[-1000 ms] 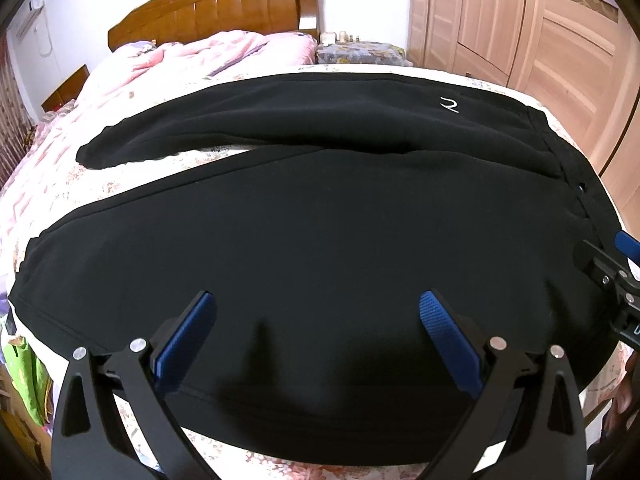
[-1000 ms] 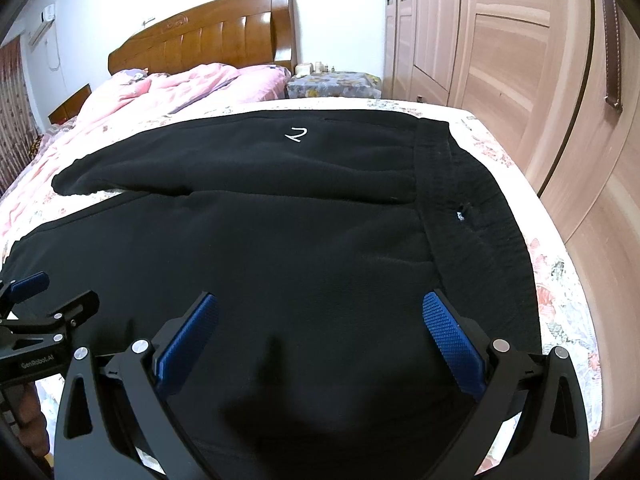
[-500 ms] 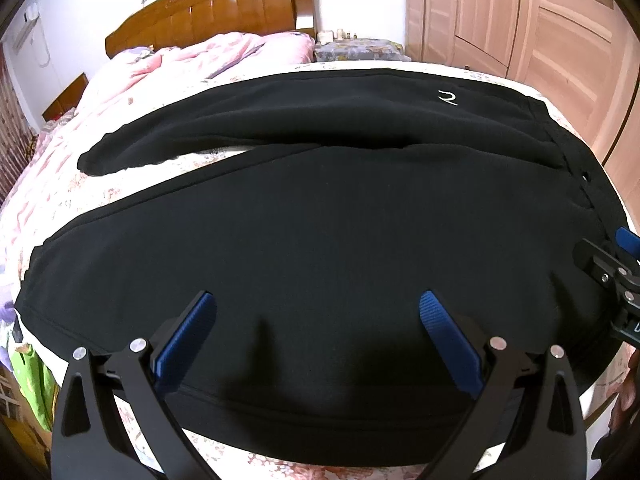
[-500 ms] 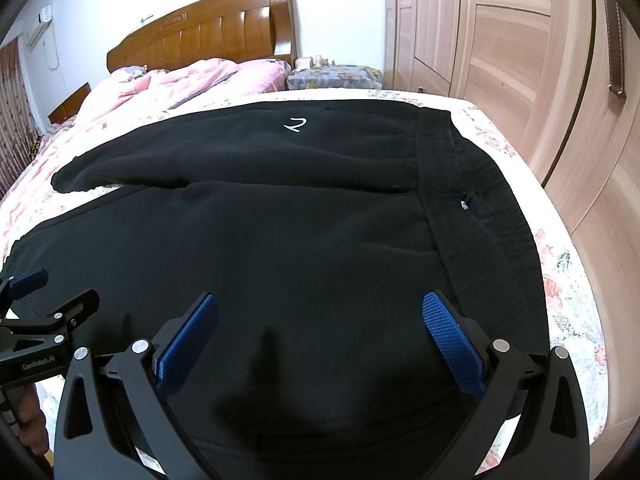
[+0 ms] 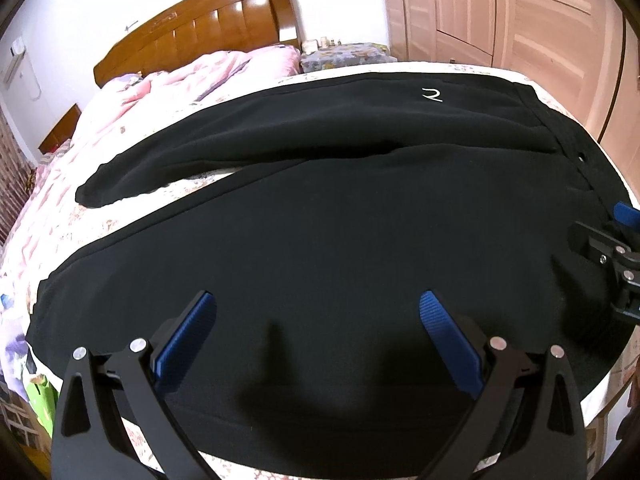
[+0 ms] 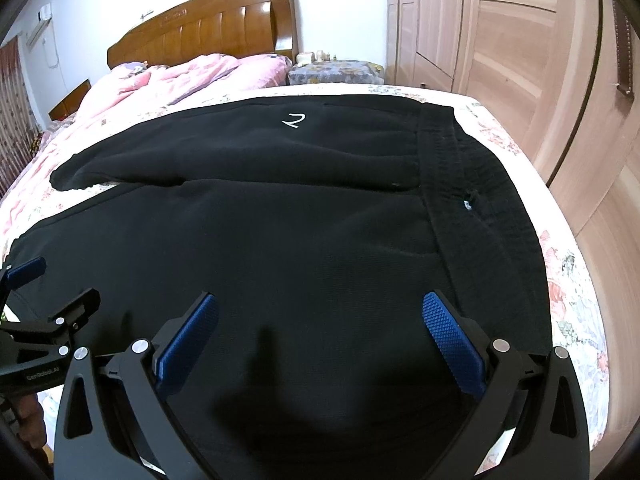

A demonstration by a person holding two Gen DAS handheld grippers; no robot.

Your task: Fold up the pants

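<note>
Both the left gripper (image 5: 316, 334) and the right gripper (image 6: 320, 334) hang spread wide, holding nothing, over the near leg of the black pants (image 5: 320, 232). The pants lie flat across the bed (image 6: 568, 292), waistband (image 6: 480, 200) toward the wardrobe (image 6: 520, 40). The fabric looks soft, thick and limp, so it is probably best pinched at the near hem edge and waistband.

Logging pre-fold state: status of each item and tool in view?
pants: spread flat on bed, unfolded, legs apart
left tool: open, empty, over near leg
right tool: open, empty, near waistband
wardrobe doors: closed
pink duvet: rumpled by headboard
</note>
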